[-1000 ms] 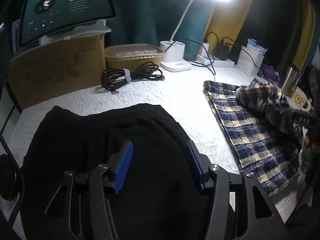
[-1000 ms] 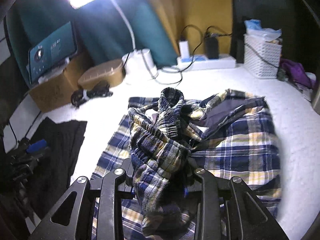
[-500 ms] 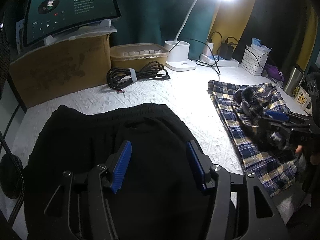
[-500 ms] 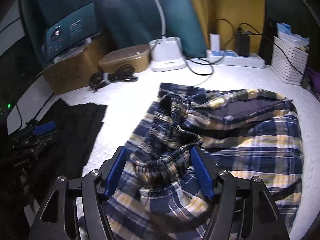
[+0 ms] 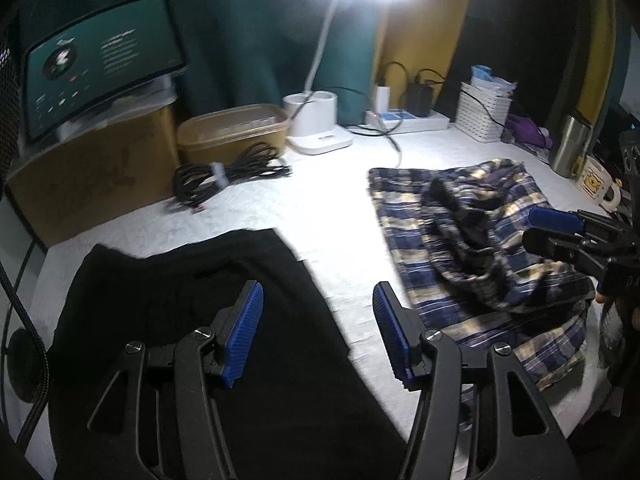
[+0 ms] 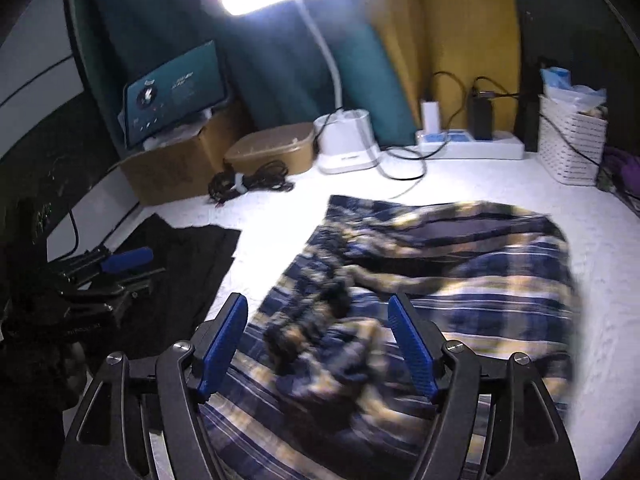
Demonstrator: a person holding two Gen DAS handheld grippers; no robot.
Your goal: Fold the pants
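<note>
While the plaid pants (image 6: 432,280) are lying bunched on the white table (image 6: 600,248), the right gripper (image 6: 316,344) is hovering just above them, blue pads spread wide, nothing between. The left gripper (image 5: 318,328) is hanging equally wide over black pants (image 5: 192,320). Beyond the fingertips: coiled cable (image 5: 228,172), tan container (image 5: 234,130), lamp base (image 5: 314,124), power strip (image 6: 470,146), white basket (image 6: 572,148). The plaid folds are blurring; the waistband is hard to make out.
</note>
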